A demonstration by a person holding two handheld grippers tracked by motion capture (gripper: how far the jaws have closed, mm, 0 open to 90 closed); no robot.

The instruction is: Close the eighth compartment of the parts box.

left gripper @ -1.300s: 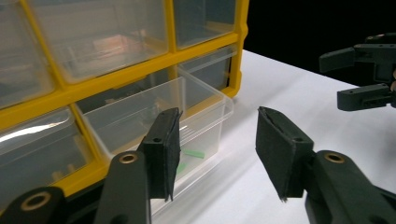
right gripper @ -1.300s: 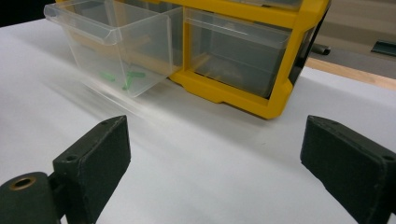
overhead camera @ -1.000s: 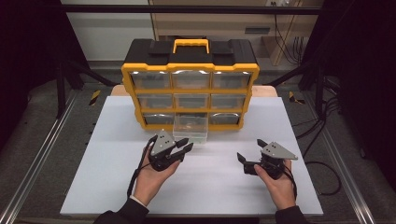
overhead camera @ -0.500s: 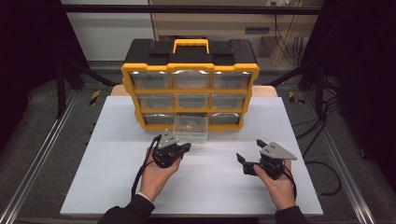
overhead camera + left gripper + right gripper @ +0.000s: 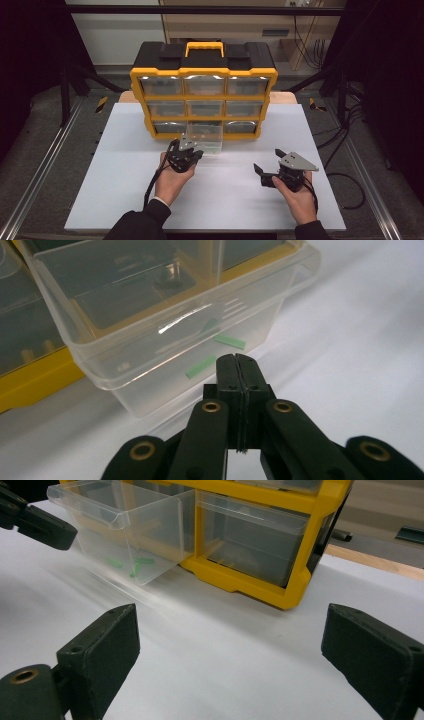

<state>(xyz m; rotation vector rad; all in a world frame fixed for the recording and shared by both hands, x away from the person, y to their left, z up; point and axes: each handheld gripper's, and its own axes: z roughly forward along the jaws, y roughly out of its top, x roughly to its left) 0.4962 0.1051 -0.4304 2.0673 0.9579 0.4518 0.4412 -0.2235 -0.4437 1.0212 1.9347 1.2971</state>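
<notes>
A yellow and black drawer cabinet point(image 5: 204, 64) stands at the back of the white board. Its bottom middle clear drawer point(image 5: 206, 143) is pulled out; small green pieces point(image 5: 201, 367) lie on its floor. My left gripper point(image 5: 196, 154) is shut, jaws pressed together with nothing between them, tips point(image 5: 235, 360) just in front of the drawer's front wall point(image 5: 150, 360). My right gripper point(image 5: 268, 160) rests open on the board at the right, jaws wide apart point(image 5: 230, 645) around nothing. From the right gripper view the drawer point(image 5: 130, 535), the green pieces point(image 5: 136, 566) and the left gripper point(image 5: 35, 519) lie ahead to the left.
The white board point(image 5: 115, 195) covers the table, with bare surface between and in front of the hands. The cabinet's other clear drawers point(image 5: 250, 540) are pushed in. Cables point(image 5: 345, 175) trail off the board's right edge. Metal rails run along both sides.
The left hand has moved forward and a little down toward the pulled-out drawer. The right hand has stayed where it was.
</notes>
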